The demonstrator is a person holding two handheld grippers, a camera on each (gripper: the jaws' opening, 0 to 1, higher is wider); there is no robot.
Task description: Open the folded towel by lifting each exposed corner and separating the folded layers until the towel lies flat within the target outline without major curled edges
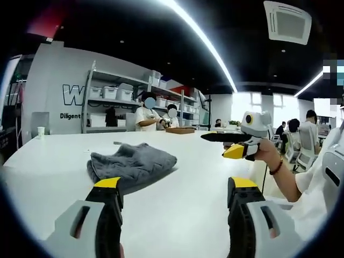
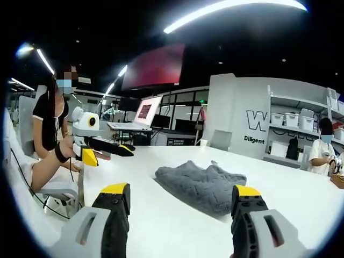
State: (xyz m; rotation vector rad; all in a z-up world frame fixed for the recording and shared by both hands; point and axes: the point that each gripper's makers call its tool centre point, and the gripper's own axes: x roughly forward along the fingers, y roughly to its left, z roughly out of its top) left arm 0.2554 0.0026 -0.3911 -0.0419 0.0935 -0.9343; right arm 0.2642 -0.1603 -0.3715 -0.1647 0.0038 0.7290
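A grey towel (image 1: 131, 164) lies folded and rumpled on the white table (image 1: 177, 215), slightly left of centre in the left gripper view. My left gripper (image 1: 176, 185) is open just short of it; its left jaw reaches the towel's near edge, but I cannot tell if they touch. In the right gripper view the towel (image 2: 201, 183) lies ahead between the jaws of my open right gripper (image 2: 181, 191), which holds nothing. A hand holds the right gripper (image 1: 219, 146) above the table's right side, apart from the towel. The left gripper (image 2: 110, 153) shows at the left, over the table edge.
Shelves with white bins (image 1: 113, 92) line the back wall, and people stand by them. A cardboard box (image 1: 180, 129) and a paper cup (image 1: 41, 131) sit at the table's far side. A laptop (image 2: 144, 112) stands on another desk. A chair (image 2: 54, 188) is beside the table.
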